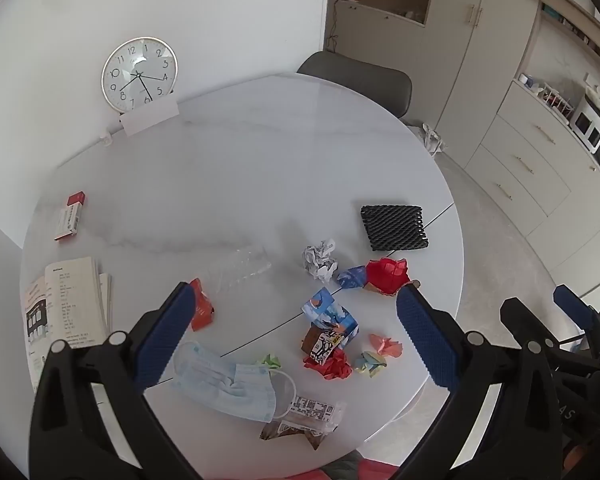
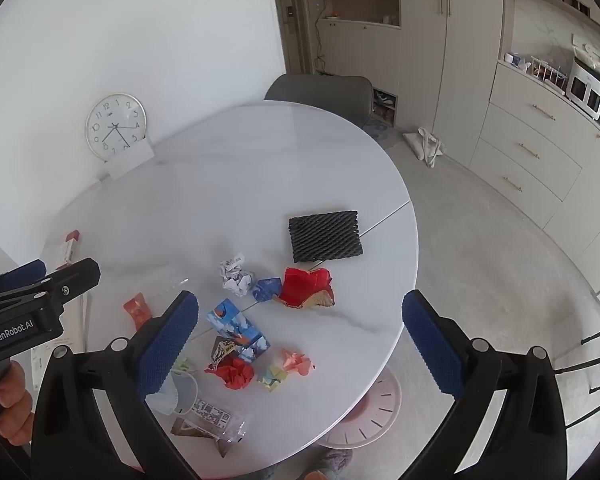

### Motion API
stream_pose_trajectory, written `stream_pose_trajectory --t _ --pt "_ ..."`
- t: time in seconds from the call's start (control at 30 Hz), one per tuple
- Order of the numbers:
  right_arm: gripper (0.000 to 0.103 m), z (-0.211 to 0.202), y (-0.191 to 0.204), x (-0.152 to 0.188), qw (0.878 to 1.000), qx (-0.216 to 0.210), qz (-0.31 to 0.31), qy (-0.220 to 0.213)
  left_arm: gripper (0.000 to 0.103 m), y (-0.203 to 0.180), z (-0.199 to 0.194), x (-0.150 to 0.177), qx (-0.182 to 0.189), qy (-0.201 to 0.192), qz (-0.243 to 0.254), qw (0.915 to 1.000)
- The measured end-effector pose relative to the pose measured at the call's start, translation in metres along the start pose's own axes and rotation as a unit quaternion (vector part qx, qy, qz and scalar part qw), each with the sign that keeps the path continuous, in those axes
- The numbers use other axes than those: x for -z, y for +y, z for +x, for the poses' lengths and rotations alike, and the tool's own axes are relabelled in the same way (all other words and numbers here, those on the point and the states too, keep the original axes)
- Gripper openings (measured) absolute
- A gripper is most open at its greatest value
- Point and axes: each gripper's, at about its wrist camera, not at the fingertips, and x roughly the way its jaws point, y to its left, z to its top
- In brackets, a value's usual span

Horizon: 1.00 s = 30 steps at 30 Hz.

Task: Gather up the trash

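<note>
Litter lay scattered on white round table, black mesh pad far right, clock beyond, left gripper and right gripper both spread wide, grasping nothing.

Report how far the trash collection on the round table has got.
Done: nothing visibly; no bin is in view. In hand: nothing; the left gripper and right gripper hover open and empty above the table. Left: the face mask, crumpled white paper, red wrapper, blue carton and smaller scraps.
</note>
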Motion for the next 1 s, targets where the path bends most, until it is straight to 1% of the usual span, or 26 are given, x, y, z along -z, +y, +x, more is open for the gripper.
stream_pose_trajectory --t 0.37,1.0 --pt "0.101 -0.0061 0.0012 0.0031 1.0 0.0 -0.007 -0.001 0.096 0.0054 -0.0013 0.0042 0.0 0.002 -0.005 1.0" --pt "0.101 -0.0047 0.0019 0.0063 1.0 -0.001 -0.005 -0.001 0.096 0.0076 0.0024 0.0 -0.002 0.01 -0.011 0.9999"
